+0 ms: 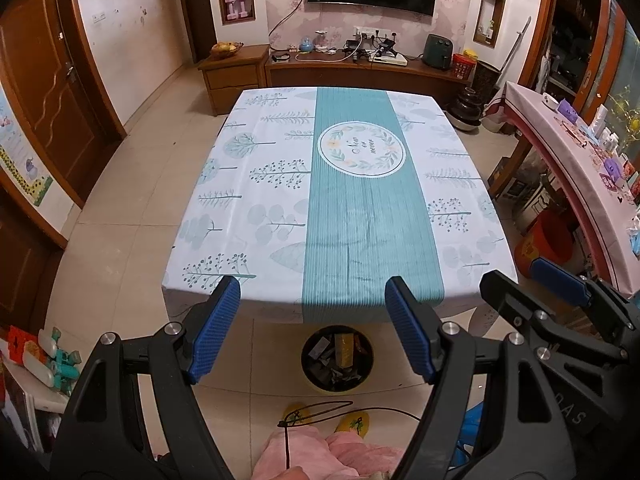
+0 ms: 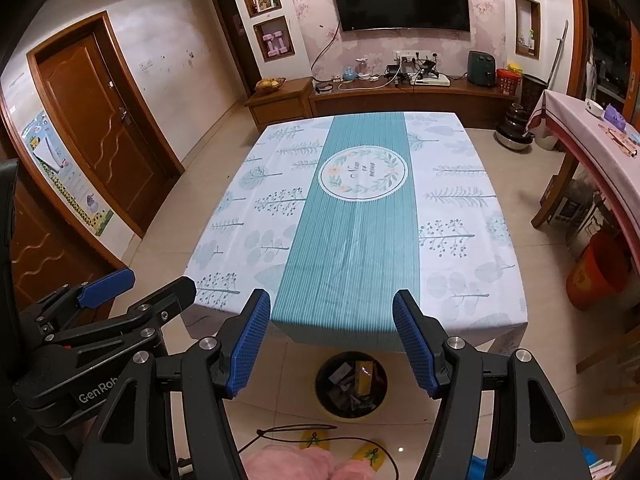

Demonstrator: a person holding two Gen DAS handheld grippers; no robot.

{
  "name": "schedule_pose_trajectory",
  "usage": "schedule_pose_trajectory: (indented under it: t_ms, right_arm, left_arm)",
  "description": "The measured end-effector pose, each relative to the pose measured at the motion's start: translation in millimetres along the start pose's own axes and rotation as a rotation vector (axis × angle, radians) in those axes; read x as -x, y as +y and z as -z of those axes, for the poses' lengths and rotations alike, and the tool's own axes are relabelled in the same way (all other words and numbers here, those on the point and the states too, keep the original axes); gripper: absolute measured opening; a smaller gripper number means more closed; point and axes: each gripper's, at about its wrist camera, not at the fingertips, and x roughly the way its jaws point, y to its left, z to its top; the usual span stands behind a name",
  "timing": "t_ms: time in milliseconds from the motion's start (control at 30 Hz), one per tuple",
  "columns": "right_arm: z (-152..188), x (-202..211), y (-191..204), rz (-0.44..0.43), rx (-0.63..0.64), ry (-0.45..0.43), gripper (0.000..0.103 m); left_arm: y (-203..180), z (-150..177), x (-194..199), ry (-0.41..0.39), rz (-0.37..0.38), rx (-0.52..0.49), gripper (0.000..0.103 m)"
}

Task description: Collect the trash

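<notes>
Trash bin (image 1: 337,364) on floor holds wrappers, scraps.

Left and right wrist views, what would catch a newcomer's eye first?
The table under a white and teal leaf-print cloth fills the middle. On the floor at its near edge sits a trash bin already holding wrappers. The open left gripper and right gripper hover above it, both empty.

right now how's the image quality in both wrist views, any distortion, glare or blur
Left wrist view: strong fisheye bending, the table edges and door frames bow, corners go black; left gripper sharp, jaws open. Right wrist view: same barrel curve; soft sheen on the tablecloth, a small glare spot on the floor tile near the trash bin; right gripper sharp, open. Even indoor light, no motion blur.
</notes>
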Motion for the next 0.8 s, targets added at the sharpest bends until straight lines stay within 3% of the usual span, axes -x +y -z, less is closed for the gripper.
schedule_pose_trajectory:
  t_ms: [800]
  right_arm:
    - [6.8, -5.4, -7.7, -0.004, -0.004, 0.007, 0.065]
  left_arm:
    - [-2.5, 2.3, -7.7, 0.022, 0.005, -0.023, 0.073]
